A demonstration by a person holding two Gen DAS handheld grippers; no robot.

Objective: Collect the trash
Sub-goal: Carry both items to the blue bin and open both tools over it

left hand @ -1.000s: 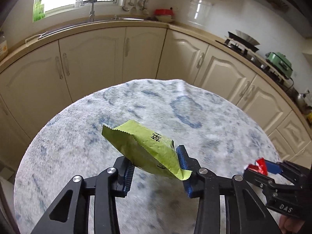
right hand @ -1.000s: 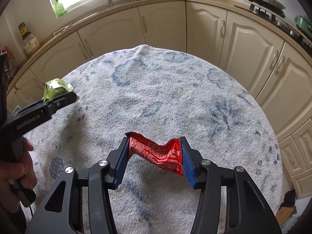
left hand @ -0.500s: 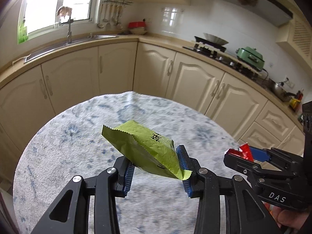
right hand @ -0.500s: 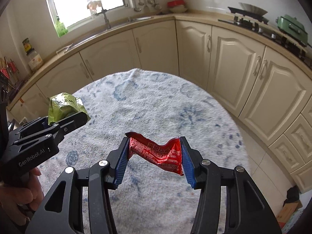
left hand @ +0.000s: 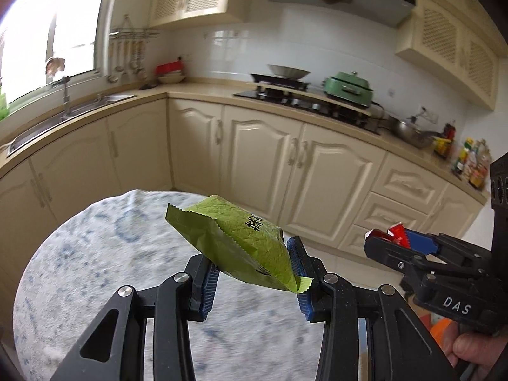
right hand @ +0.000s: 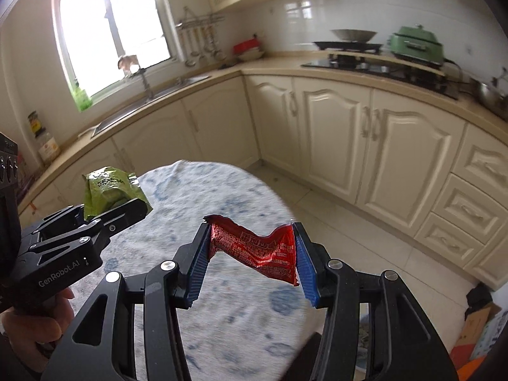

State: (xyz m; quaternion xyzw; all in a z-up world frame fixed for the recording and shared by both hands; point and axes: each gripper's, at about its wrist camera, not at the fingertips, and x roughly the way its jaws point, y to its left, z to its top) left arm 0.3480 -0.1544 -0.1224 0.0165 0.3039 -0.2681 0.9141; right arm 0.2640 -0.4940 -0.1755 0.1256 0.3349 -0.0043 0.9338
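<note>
Left tongs (left hand: 254,277) clenched on a green wrapper (left hand: 236,241): crinkled paper-like pouch, zigzag-cut end seams, black printed characters on its face, tilted with one serrated end sticking up and out past the blue pads. Right tongs (right hand: 252,262) clenched on a red wrapper (right hand: 254,249): shiny foil, white small print, squashed into a wavy fold between the pads, torn edge at one end. Both wrappers are held in the air above a round table (right hand: 222,311) covered in white-and-blue mottled cloth, the red one near its edge on the cabinet side. A hand (right hand: 35,327) grips the left tool's handle.
</note>
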